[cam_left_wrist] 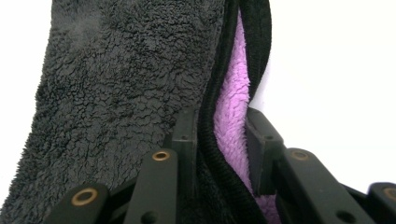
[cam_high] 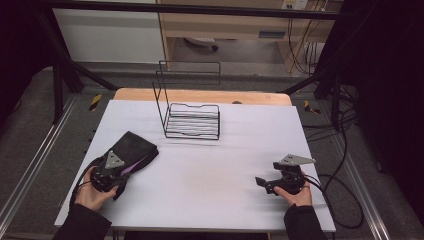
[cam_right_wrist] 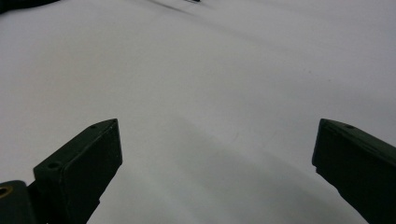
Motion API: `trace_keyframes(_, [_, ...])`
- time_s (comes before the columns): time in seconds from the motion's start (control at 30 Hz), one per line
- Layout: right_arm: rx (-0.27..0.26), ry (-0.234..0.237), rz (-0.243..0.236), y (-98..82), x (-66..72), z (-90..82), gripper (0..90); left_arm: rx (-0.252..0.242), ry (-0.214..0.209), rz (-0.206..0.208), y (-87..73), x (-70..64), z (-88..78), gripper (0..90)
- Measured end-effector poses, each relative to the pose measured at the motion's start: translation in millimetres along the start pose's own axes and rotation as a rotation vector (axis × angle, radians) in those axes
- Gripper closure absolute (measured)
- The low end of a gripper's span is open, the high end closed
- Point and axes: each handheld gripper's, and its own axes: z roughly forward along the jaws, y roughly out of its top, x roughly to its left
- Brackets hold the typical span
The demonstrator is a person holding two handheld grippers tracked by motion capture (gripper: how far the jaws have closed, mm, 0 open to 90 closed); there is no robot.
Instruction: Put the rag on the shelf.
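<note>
We hold the left claw (cam_left_wrist: 219, 140) clamped on the near edge of the folded towel (cam_high: 134, 149), which lies on the left part of the white worktop (cam_high: 210, 175), in front of and to the left of the black wire rack (cam_high: 192, 120). In the left gripper view the jaws pinch the black piped hem (cam_left_wrist: 212, 154) with the purple inner pile (cam_left_wrist: 233, 93) showing between them, so the grip takes in at least two layers. The right claw (cam_right_wrist: 217, 154) stands wide apart and holds nothing; it hovers low over bare worktop at the right, well apart from the towel

We judge the step in hand to be securing and moving the towel, most likely towards the rack. To do it well:

1. We keep the hem seated deep between the jaws, not at their tips, so that the plush layers do not slip out
2. We lift gently and watch whether the lower layers follow; if the fold sags open, we bring the right claw across to the free far edge
3. We close the right claw on the hem as well, not on loose pile
4. We keep the towel clear of the rack wires until it is level above them
</note>
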Motion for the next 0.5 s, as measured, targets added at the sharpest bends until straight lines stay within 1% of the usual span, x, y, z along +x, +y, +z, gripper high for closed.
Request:
trace_keyframes(0.03, [-0.001,0.000,-0.002,0.0,-0.2,0.3,2.2,0.001,-0.012,-0.011,0.5,1.9,-0.6,69.2])
trace_keyframes(0.1, [0.002,0.001,-0.006,0.0,-0.6,0.7,2.3,0.005,-0.022,-0.025,1.5,3.4,-1.3,70.4])
trace_keyframes(0.23, [0.004,0.003,-0.006,0.1,-0.9,1.0,2.4,0.009,-0.029,-0.032,4.2,4.5,-4.0,72.2])
trace_keyframes(0.43, [0.005,0.004,-0.006,0.4,-1.3,1.0,2.6,-0.032,-0.064,-0.083,5.3,9.6,-11.5,73.5])
trace_keyframes(0.5, [0.007,0.005,-0.006,0.5,-1.4,1.2,2.7,-0.042,-0.075,-0.090,6.2,10.7,-14.4,73.9])
